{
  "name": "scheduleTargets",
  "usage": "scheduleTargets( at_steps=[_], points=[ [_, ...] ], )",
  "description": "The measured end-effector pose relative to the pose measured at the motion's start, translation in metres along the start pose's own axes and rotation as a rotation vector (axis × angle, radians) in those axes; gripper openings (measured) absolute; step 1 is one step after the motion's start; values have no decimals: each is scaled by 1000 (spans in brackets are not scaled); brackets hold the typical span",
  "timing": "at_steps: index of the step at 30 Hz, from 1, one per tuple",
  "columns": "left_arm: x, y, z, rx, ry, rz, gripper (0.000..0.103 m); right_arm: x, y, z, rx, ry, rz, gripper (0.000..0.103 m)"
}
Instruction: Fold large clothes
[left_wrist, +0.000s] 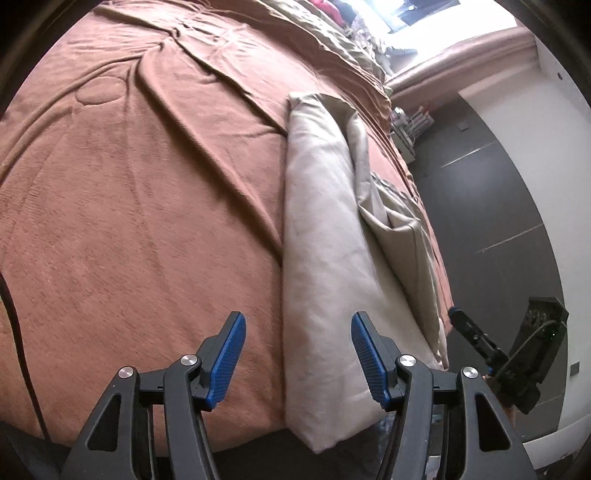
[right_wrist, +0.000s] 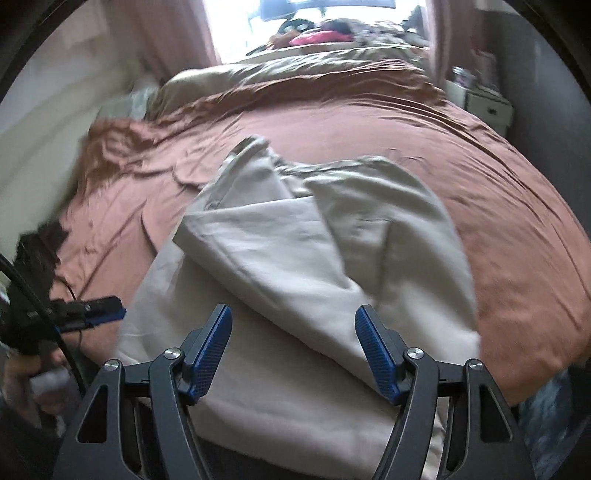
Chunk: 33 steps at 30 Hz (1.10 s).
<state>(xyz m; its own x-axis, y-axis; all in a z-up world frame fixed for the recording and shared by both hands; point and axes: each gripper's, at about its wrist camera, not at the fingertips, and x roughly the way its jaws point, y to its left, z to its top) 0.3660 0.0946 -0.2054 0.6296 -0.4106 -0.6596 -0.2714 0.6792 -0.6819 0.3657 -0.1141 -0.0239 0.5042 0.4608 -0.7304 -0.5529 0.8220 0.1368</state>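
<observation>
Beige garment (right_wrist: 295, 266) lay partly folded near the foot edge of the bed, on the rust-brown bedspread (left_wrist: 147, 177), one layer turned back diagonally; left tool (left_wrist: 298, 343) and right tool (right_wrist: 293, 338) both hovered over it, jaws spread wide, gripping nothing.

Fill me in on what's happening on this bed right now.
A person with a handheld gripper in each hand is folding a large beige garment laid on a bed with a rust-brown cover. The garment is already folded over on itself into a long shape near the bed's edge. Both the left gripper and the right gripper are open, holding nothing, and hover above the near end of the cloth.
</observation>
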Motion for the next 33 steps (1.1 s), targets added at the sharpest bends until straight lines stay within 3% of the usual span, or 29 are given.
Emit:
scheduleTargets(
  at_steps=[9,10,11,13,16,26,30,33],
  points=[
    [4,21,11,-24,15,-7,60,66,48,25,-203,81,-103,68],
    [4,23,12,-28,17,-9,61,69,51,28,-214,72,-114,62],
    [4,24,13,-32,18,-9,61,73,53,31,-215,63,-114,45],
    [2,26,15,-35,20,-10,60,76,51,38,-200,62,-103,22],
    [1,25,19,-32,20,-6,60,74,42,47,-169,31,-97,10],
    [12,11,31,-21,30,-5,61,40,-53,66,92,-75,-68,6],
    [18,9,36,-25,37,3,60,42,-88,64,191,-71,-96,6],
    [20,6,39,-23,37,5,61,51,-116,62,297,-22,-79,7]
  ],
)
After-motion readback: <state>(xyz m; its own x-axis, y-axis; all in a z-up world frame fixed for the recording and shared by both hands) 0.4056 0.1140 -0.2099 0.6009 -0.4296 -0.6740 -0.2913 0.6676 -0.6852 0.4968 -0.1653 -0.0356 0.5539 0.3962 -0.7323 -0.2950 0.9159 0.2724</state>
